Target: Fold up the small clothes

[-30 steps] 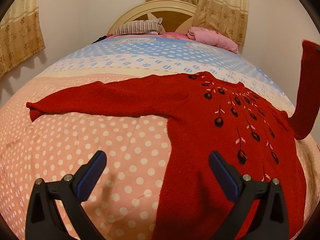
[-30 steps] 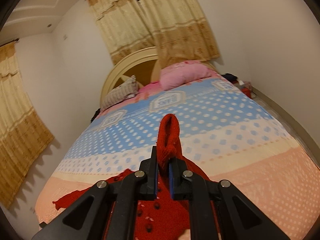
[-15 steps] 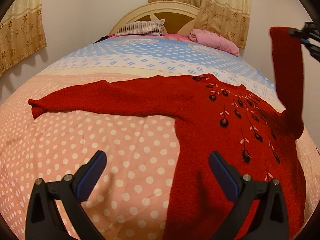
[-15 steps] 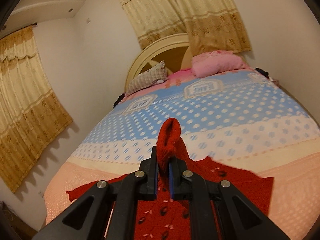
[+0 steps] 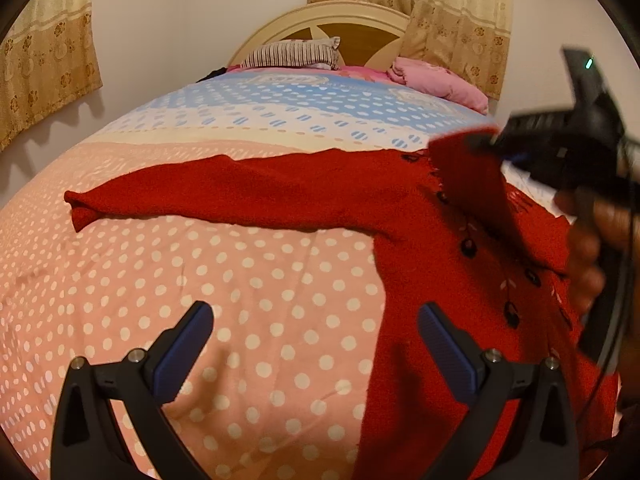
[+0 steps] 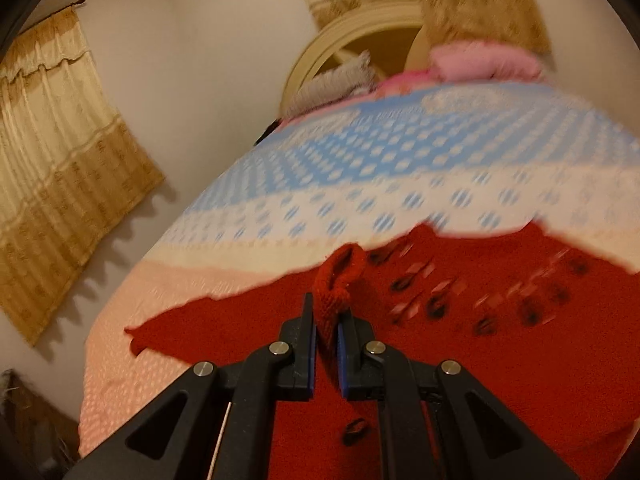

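White walls [image 5: 200, 20], gold curtains [image 5: 460, 12], arched headboard [image 5: 320, 12], dotted bedspread [image 5: 200, 280]

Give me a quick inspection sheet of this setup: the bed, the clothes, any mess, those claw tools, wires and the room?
Surface: polka-dot bedspread, pink near, blue far.
Job's things: red sweater spread flat, left sleeve stretched out, right sleeve lifted over the body.
Clutter: striped pillow and pink pillow at the headboard.
Grippers: left gripper open, above the bedspread, holding nothing; right gripper shut on the right sleeve.
Cables: thin dark cable by the right gripper's handle.
Surroundings: beige curtains, plain walls.
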